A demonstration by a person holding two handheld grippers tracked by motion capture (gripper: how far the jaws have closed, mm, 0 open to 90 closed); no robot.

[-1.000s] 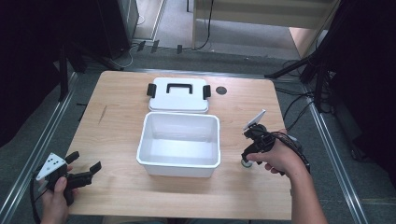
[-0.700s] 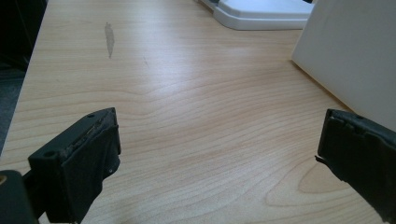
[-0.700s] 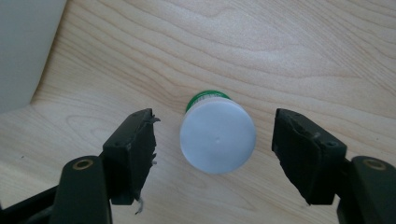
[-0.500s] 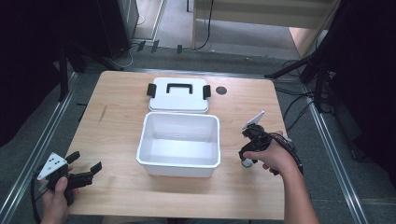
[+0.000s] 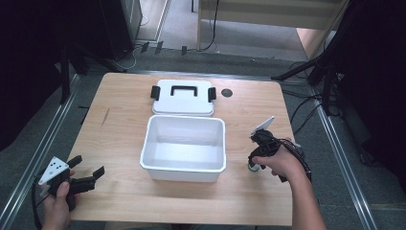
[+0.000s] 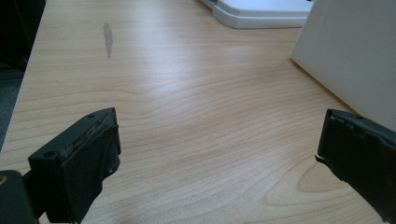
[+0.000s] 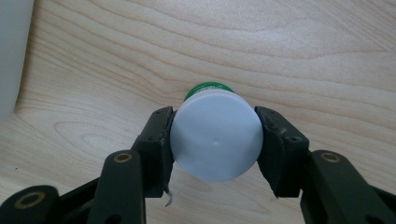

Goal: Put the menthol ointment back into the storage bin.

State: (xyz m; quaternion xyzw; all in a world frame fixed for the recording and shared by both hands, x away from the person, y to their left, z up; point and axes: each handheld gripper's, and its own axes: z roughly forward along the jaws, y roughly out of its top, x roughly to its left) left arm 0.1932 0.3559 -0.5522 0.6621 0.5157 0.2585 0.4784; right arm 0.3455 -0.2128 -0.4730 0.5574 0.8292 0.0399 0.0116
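Observation:
A small bottle (image 7: 215, 135) with a white cap and a green label stands upright on the wooden table (image 5: 119, 129), right of the white tub (image 5: 184, 168). My right gripper (image 7: 215, 145) points down over it. Its jaws have just been closing and now press on both sides of the cap. From above, the bottle (image 5: 252, 167) peeks out below the right gripper (image 5: 253, 163) and the hand. At the table's near left corner my left gripper (image 5: 88, 166) lies low and open, with bare wood between its jaws in the left gripper view (image 6: 217, 149).
The tub stands open in the middle of the table. Its white lid (image 5: 183, 103), with a black handle and black latches, lies flat behind it. A small dark disc (image 5: 227, 92) sits right of the lid. Metal rails run along both sides of the table.
The right hand has shifted very slightly toward the tub over the bottle. The left hand and gripper have stayed where they were.

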